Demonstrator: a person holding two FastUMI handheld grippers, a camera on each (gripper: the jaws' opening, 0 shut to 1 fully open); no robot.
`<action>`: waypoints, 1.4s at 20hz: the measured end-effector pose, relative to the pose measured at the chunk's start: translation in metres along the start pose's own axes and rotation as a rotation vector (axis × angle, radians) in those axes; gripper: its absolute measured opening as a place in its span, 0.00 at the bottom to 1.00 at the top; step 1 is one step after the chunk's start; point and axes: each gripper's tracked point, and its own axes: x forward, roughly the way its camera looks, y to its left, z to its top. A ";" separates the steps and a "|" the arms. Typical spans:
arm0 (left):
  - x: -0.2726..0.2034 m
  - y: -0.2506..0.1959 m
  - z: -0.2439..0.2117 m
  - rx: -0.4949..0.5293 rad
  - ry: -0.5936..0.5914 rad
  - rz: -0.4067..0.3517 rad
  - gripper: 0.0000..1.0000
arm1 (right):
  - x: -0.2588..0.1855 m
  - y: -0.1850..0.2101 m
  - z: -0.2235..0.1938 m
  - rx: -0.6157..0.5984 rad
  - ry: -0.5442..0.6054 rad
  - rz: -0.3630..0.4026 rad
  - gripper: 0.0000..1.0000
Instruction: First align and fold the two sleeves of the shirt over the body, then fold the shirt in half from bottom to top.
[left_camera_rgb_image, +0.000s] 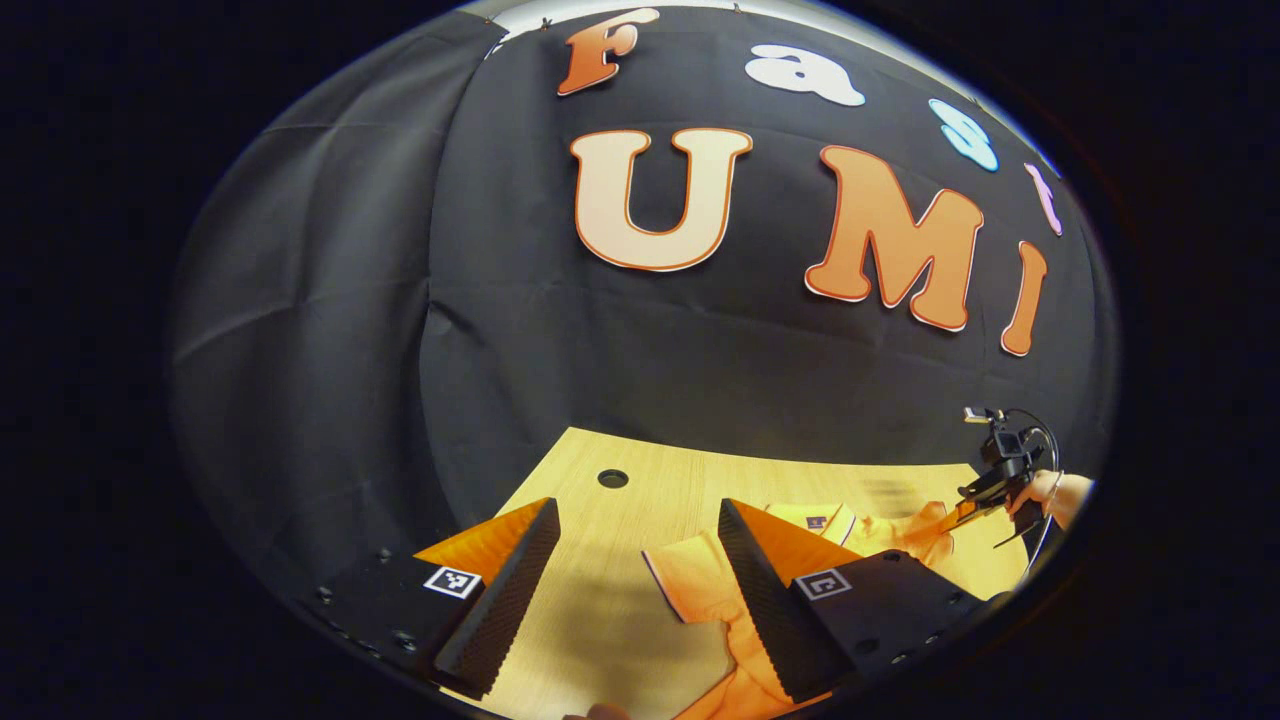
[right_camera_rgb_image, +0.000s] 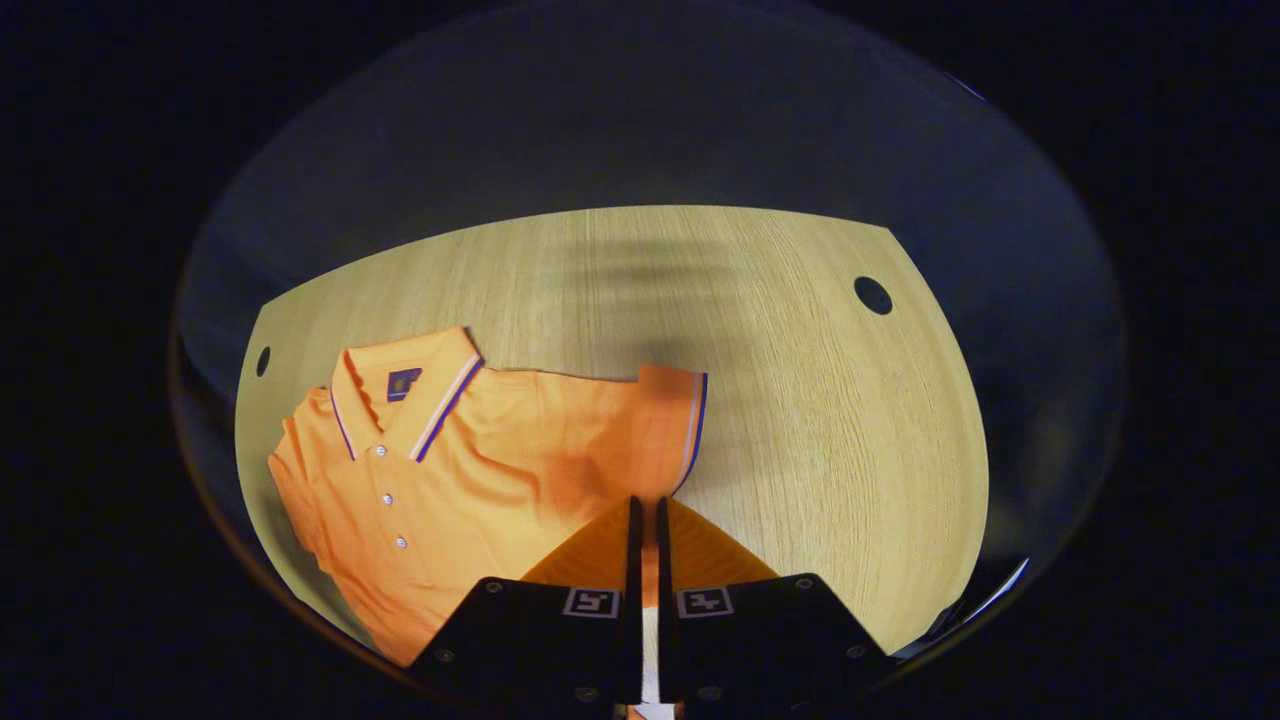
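An orange polo shirt (right_camera_rgb_image: 470, 470) lies face up on the wooden table (right_camera_rgb_image: 830, 420), collar (right_camera_rgb_image: 405, 385) toward the far left, buttons showing. In the right gripper view my right gripper (right_camera_rgb_image: 645, 505) is shut on the edge of the near sleeve (right_camera_rgb_image: 665, 420). The left gripper view shows that same gripper (left_camera_rgb_image: 955, 515) far right, held by a hand (left_camera_rgb_image: 1060, 495), with shirt fabric pulled up to it. My left gripper (left_camera_rgb_image: 637, 505) is open above bare table, its right finger over the shirt's other sleeve (left_camera_rgb_image: 695, 580).
Round cable holes sit in the tabletop (left_camera_rgb_image: 612, 478) (right_camera_rgb_image: 872, 295) (right_camera_rgb_image: 262, 360). Black cloth walls close the booth behind the table. Bare wood stretches right of the shirt in the right gripper view.
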 end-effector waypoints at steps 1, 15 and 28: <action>-0.002 0.007 0.000 -0.003 0.001 0.002 0.98 | -0.005 0.010 0.002 -0.017 -0.012 0.003 0.06; -0.015 0.067 -0.011 -0.017 0.020 0.036 0.98 | -0.025 0.136 -0.006 -0.191 -0.049 0.095 0.07; -0.005 0.043 -0.018 -0.024 0.060 -0.003 0.98 | -0.067 0.179 0.002 -0.098 -0.139 0.293 0.99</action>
